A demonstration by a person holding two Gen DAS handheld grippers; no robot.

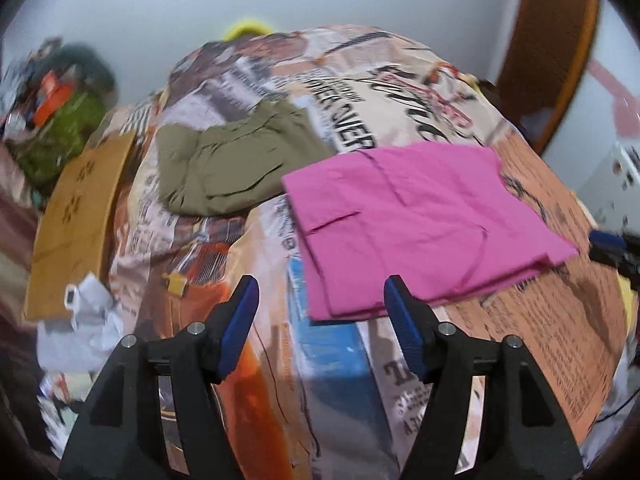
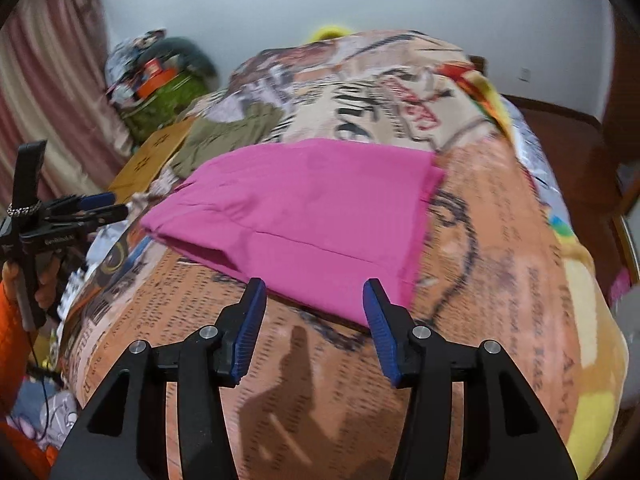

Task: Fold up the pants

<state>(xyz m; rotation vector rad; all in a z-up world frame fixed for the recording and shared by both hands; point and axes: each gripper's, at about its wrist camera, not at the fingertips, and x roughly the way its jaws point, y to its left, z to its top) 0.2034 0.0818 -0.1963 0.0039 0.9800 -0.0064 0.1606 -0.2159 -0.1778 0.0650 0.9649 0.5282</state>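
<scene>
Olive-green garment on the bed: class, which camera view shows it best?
The left wrist view: the olive-green garment lies crumpled and almost wholly visible beyond the folded pink pants. The right wrist view shows only a blurred strip behind the pants.

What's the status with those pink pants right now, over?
Left hand-held gripper open, empty. Right hand-held gripper open, empty. Pink pants folded flat on printed blanket. Olive garment behind, not in the way.

Both black hand-held grippers — left (image 1: pixel 319 298), right (image 2: pixel 314 300) — have ribbed blue pads, silver screws; orange sleeve (image 2: pixel 12 332).
</scene>
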